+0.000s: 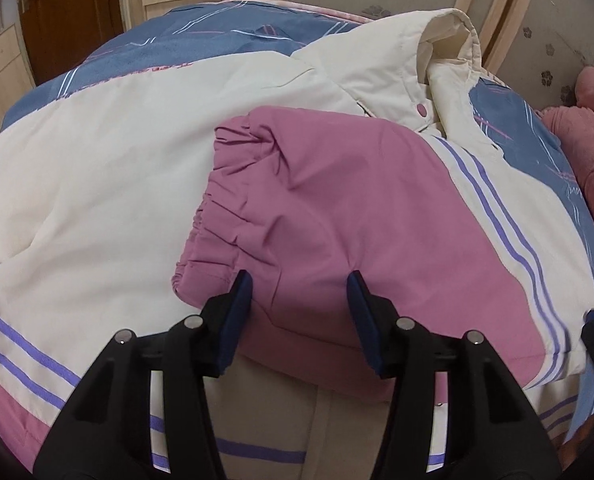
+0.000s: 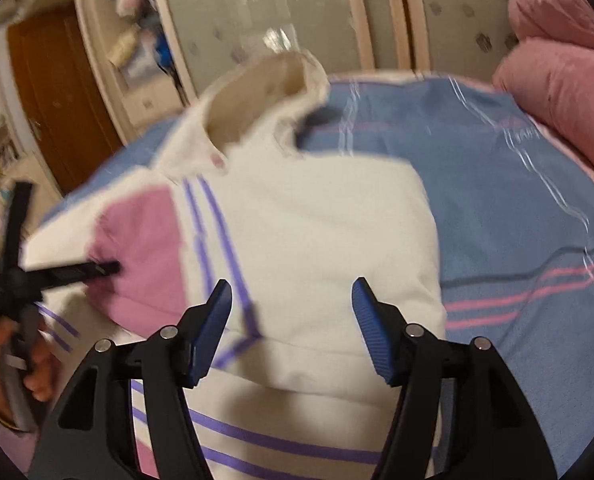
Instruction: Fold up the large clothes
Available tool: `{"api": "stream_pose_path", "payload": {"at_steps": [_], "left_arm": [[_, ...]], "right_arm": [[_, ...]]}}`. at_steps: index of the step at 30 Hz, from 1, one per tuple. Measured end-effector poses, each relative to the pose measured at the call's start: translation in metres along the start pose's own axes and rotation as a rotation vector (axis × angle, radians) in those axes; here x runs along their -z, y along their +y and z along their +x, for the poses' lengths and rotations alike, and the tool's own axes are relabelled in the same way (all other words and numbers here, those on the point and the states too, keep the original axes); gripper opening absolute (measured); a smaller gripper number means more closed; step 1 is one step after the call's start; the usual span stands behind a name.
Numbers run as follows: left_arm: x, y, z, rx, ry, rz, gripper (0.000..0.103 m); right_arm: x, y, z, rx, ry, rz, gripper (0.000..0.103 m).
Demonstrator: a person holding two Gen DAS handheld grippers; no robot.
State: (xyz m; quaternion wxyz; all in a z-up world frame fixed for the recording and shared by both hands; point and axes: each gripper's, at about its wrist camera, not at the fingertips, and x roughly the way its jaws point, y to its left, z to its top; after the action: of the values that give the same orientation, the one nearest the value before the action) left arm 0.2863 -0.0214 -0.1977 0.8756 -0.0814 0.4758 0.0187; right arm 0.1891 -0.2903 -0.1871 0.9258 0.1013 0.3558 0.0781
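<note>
Here, a padded cream jacket with pink sleeves and purple stripes lies spread on a blue patterned bedspread, collar at the far end. At the left, the left gripper hovers with jaws partly apart over the folded-in pink sleeve, gripping nothing. Further right, the right gripper hangs with jaws apart and empty above the cream, folded-in side of the jacket. To fold well, take the near hem at both corners and lift evenly. Bare bedspread lies open to the right; rolled pink quilts crowd the far right edge.
</note>
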Motion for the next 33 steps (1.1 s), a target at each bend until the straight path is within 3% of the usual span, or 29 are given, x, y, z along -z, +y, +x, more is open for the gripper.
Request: {"api": "stream_pose_path", "payload": {"at_steps": [4,8,14,15,17,19,22,23,25,26,28,31,32,33], "left_arm": [[-0.001,0.001,-0.001,0.018,0.005,-0.003,0.052],[0.0,0.008,-0.007,0.051,0.012,-0.017,0.052],[0.014,0.01,-0.018,0.052,0.012,-0.006,0.053],[0.02,0.013,-0.028,0.074,0.022,-0.033,0.057],[0.032,0.016,-0.049,0.149,0.025,-0.061,0.094],[0.046,0.015,-0.067,0.171,0.007,-0.04,0.095],[0.07,0.01,-0.085,0.119,0.011,0.052,0.095],[0.077,0.012,-0.088,0.119,0.015,0.065,0.094],[0.086,0.02,-0.091,0.129,0.025,0.063,0.094],[0.088,0.027,-0.092,0.127,0.028,0.048,0.094],[0.088,0.047,-0.093,0.107,0.033,-0.009,0.086],[0.088,0.07,-0.095,0.092,0.037,-0.075,0.081],[0.09,0.077,-0.098,0.074,0.029,-0.09,0.081],[0.091,0.079,-0.1,0.058,0.023,-0.093,0.081]], "right_arm": [[0.007,-0.001,0.043,0.079,0.163,-0.005,0.063],[0.009,0.014,0.042,0.13,0.147,-0.1,0.07],[0.015,0.017,0.04,0.138,0.152,-0.158,0.071],[0.017,0.017,0.038,0.136,0.145,-0.173,0.071],[0.02,0.017,0.034,0.13,0.134,-0.185,0.071],[0.02,0.015,0.031,0.116,0.124,-0.178,0.071],[0.02,0.014,0.02,0.082,0.117,-0.153,0.071],[0.019,0.012,0.013,-0.003,0.128,-0.118,0.071],[0.02,0.011,0.003,-0.253,0.173,-0.022,0.071],[0.023,0.013,-0.001,-0.449,0.218,0.043,0.071],[0.03,0.028,-0.004,-0.649,0.277,0.066,0.071],[0.049,0.062,0.001,-0.743,0.368,0.013,0.066],[0.059,0.077,0.008,-0.772,0.429,-0.001,0.055],[0.067,0.088,0.015,-0.767,0.476,-0.02,0.05]]}}
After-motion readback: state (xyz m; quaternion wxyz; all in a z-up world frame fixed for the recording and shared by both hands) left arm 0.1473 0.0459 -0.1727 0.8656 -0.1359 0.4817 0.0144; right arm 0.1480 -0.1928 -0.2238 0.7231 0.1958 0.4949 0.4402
